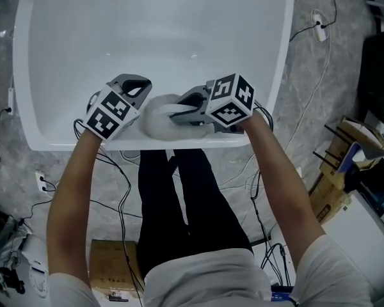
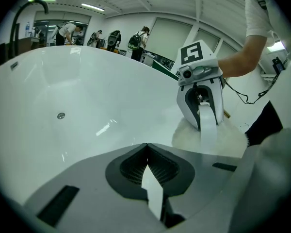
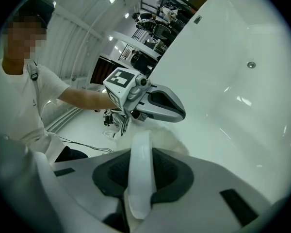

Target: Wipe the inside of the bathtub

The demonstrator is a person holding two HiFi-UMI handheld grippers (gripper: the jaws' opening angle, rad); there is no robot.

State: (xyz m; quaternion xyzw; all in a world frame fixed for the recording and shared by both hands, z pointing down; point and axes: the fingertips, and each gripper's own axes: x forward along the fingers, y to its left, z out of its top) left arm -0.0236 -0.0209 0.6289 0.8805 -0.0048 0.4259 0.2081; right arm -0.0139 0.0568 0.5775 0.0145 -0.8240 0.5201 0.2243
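**Hand-held grippers and wiping pad, near end of bathtub**

Item: glossy white oval bathtub [image 1: 153,31], seen from above across the top of the head view. Its near rim is set just ahead of the person's black-trousered legs [image 1: 173,197]. A small round metal fitting [image 2: 61,115] is set into the inner wall.

Item: fluffy white round wiping pad [image 1: 155,121]. It is laid on the inner slope of the tub close to the near rim, between the two grippers. A flat white strap [image 2: 208,127] is arched over its top.

Item: right gripper [image 1: 179,109], grey with a black-and-white marker cube [image 1: 230,99]. It is held low over the tub and pointed leftwards. Its jaws are clamped on the white strap, which is seen upright between the dark pads in the right gripper view. The right forearm [image 1: 278,165] is stretched forward and angled inward, with the elbow out to the side.

Item: left gripper [image 1: 137,87], of the same make, with its own marker cube [image 1: 107,114]. It is held just beside the pad on the left and pointed forward and slightly right. Its jaws are drawn together with only a thin pale sliver between them, and nothing is gripped. The left forearm [image 1: 77,190] is extended almost straight ahead.

Both grippers are held near each other, tips apart, with the pad between them.
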